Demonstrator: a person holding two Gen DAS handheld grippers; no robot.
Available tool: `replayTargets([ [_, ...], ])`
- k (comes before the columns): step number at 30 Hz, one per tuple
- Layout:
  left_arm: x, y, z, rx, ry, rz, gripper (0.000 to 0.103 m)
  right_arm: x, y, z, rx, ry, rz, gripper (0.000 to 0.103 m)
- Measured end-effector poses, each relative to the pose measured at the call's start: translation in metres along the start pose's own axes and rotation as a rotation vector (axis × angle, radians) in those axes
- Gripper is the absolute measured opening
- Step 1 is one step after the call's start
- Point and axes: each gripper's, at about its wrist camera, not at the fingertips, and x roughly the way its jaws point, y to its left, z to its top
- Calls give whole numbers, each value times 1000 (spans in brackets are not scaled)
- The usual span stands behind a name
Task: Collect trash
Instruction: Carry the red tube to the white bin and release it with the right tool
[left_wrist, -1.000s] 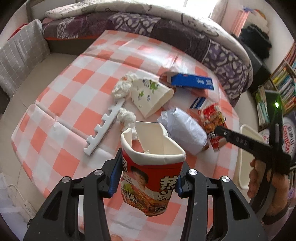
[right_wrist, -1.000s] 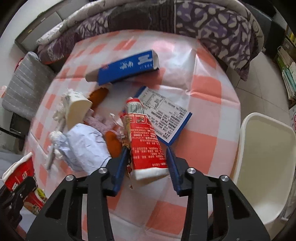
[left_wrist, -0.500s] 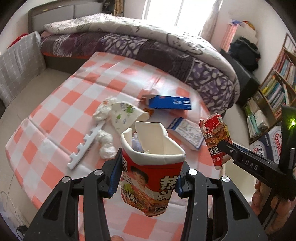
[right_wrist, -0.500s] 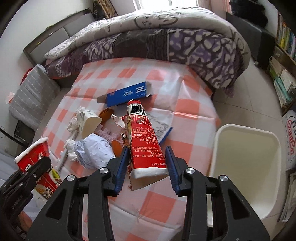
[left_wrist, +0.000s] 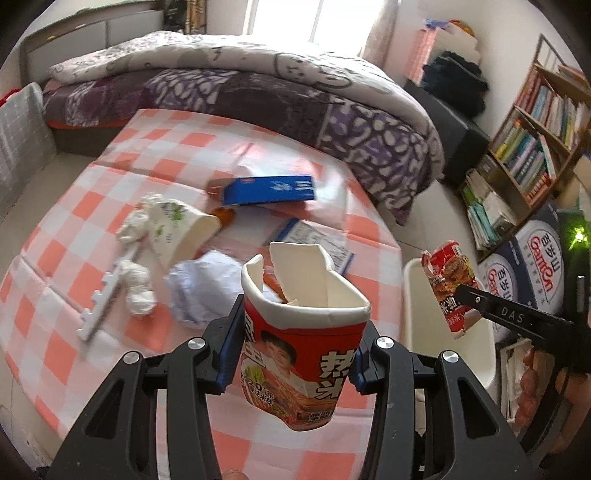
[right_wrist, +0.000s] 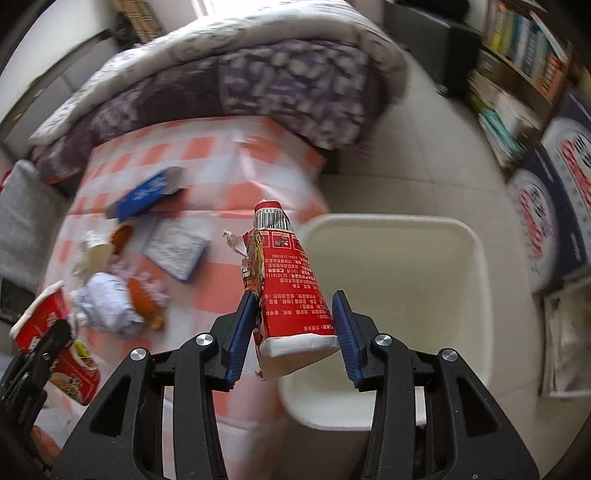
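My left gripper is shut on a red instant-noodle cup, held above the front of the checked table; the cup also shows in the right wrist view. My right gripper is shut on a red snack wrapper, held over the near-left rim of the white bin. The wrapper and bin show at the right of the left wrist view. Left on the table are a blue box, a paper cup, crumpled white paper, tissues and a printed leaflet.
The table has a pink-and-white checked cloth. A white toothed plastic strip lies at its left. A bed with a purple quilt stands behind. A bookshelf and stacked printed boxes stand right of the bin.
My right gripper lifted the wrapper off the table and carried it right, to the bin. My left gripper rose and shifted right with the noodle cup.
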Motion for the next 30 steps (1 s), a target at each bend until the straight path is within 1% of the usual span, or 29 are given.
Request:
replayTargets([
  [3, 7, -15, -3, 24, 13, -23, 46, 4, -22, -1, 32, 33, -60, 45],
  [6, 14, -31, -5, 45, 25, -43, 46, 1, -39, -2, 54, 31, -109, 50],
  [8, 18, -40, -7, 52, 36, -64, 46, -4, -50, -1, 73, 19, -114, 52],
  [12, 28, -60, -10, 63, 57, -103, 46, -17, -71, 0, 116, -21, -123, 68],
  [15, 36, -78, -14, 77, 75, -129, 46, -24, -84, 0, 143, -38, -117, 71],
  [18, 42, -98, -17, 105, 89, -159, 46, -27, -94, 0, 166, -42, -112, 72],
  [22, 48, -117, -21, 118, 114, -206, 47, -35, -113, 0, 209, -57, -106, 74],
  [27, 60, -138, -23, 134, 142, -224, 47, -43, -131, 2, 246, -79, -116, 75],
  [30, 67, -152, -20, 141, 150, -239, 48, -46, -138, 2, 266, -85, -105, 75],
])
